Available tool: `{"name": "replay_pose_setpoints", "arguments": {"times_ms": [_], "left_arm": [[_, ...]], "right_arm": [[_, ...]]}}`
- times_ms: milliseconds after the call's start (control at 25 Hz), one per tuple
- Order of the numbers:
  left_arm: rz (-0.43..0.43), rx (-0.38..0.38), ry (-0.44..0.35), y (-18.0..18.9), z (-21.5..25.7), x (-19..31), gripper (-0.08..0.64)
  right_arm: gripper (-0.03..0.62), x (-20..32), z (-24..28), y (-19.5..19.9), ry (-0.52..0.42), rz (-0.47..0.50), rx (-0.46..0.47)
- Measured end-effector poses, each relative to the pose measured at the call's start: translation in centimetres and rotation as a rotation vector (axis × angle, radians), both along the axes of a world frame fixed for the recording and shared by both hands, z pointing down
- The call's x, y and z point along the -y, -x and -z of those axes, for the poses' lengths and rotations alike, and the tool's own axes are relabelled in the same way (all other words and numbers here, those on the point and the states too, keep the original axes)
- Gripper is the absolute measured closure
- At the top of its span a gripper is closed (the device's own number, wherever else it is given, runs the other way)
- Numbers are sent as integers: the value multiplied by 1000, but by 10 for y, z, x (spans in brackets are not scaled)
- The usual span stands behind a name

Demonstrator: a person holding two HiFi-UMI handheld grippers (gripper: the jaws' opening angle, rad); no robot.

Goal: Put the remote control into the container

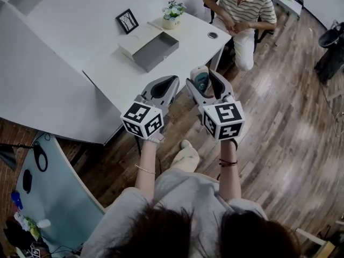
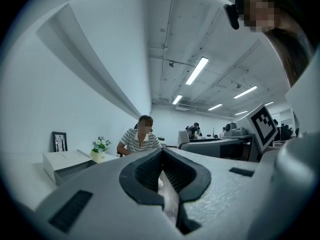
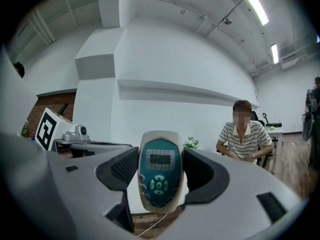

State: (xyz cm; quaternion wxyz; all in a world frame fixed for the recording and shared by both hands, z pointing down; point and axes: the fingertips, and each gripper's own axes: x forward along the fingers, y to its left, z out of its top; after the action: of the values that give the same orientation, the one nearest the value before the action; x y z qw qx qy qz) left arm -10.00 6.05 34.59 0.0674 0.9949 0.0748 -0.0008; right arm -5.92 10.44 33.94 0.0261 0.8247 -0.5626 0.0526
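My right gripper (image 3: 161,170) is shut on a white remote control (image 3: 160,170) with a teal face, a small screen and round buttons; the remote stands upright between the dark pads. From the head view that remote (image 1: 201,81) pokes up between the right gripper (image 1: 207,85) jaws, above the floor just off the table's near corner. My left gripper (image 1: 161,88) is held beside it, shut with nothing in it; its dark pads (image 2: 150,171) meet in the left gripper view. The container (image 1: 149,47), an open grey box with a pale lid beside it, rests on the white table (image 1: 123,79).
A small framed picture (image 1: 127,21) and a flower pot (image 1: 172,14) stand behind the box; both show in the left gripper view too, as the flower pot (image 2: 100,149) and picture (image 2: 59,141). A person in a striped shirt (image 1: 242,9) sits at the table's far end. Wooden floor lies to the right.
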Motion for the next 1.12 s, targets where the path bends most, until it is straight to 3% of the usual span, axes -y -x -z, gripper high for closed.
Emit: {"name": "replay_pose_setpoints", "arguments": {"times_ms": [680, 1120], "left_arm": [[152, 34, 93, -97, -32, 74, 557], [253, 25, 82, -103, -28, 117, 557]], "right_arm": [[314, 79, -22, -111, 75, 137, 42], [314, 144, -20, -127, 92, 244, 13]]}}
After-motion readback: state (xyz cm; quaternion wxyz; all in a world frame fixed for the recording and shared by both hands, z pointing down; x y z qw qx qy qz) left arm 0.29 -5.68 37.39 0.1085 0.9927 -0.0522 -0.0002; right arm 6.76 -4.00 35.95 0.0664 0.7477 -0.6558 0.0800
